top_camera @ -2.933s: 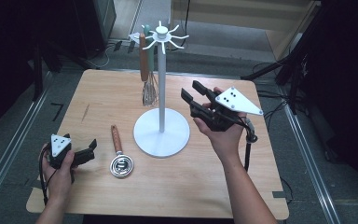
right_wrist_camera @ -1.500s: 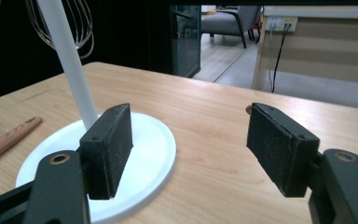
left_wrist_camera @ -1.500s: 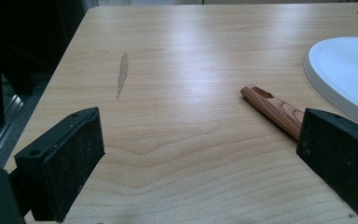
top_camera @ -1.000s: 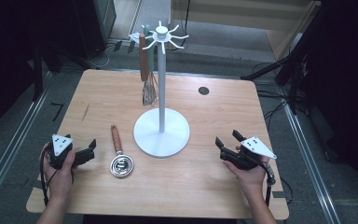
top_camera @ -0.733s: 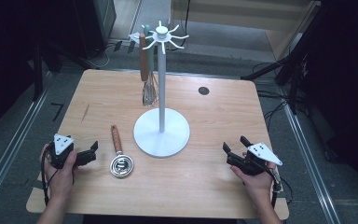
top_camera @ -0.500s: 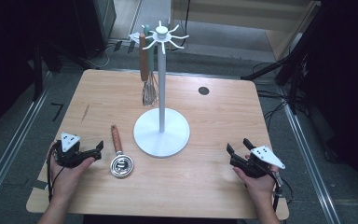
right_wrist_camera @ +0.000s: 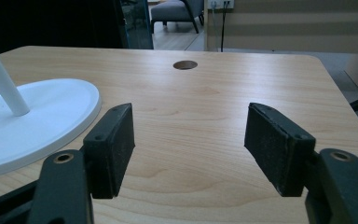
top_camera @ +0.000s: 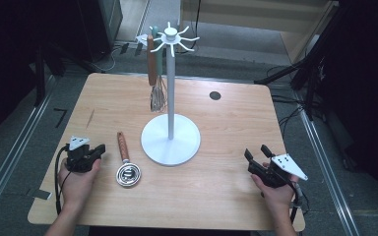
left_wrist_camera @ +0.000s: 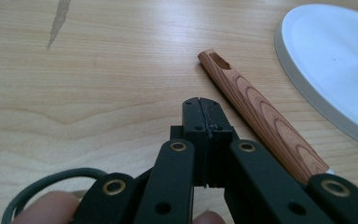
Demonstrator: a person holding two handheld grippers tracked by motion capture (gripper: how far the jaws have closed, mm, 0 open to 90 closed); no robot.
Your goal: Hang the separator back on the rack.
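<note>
A wooden-handled utensil [top_camera: 123, 147] with a coiled metal head lies on the table, left of the white stand's round base [top_camera: 170, 140]. My left gripper [top_camera: 100, 149] rests on the table just left of that handle, shut with nothing between its jaws. In the left gripper view the closed jaws of the left gripper [left_wrist_camera: 200, 105] point past the handle [left_wrist_camera: 256, 112], apart from it. My right gripper [top_camera: 256, 151] sits near the front right of the table, open. In the right gripper view the right gripper [right_wrist_camera: 189, 116] has just been closing slightly, with only bare wood between the jaws.
The stand's pole [top_camera: 170, 78] carries hooks at the top. From them hang a whisk [top_camera: 157, 96] and a wooden-handled tool [top_camera: 151, 59]. A round cable hole [top_camera: 215, 95] is in the table behind the right gripper. Dark stands and cables surround the table.
The left hand shifted right toward the utensil and its jaws went from open to shut. The right hand came down from beside the stand to the front right of the table.
</note>
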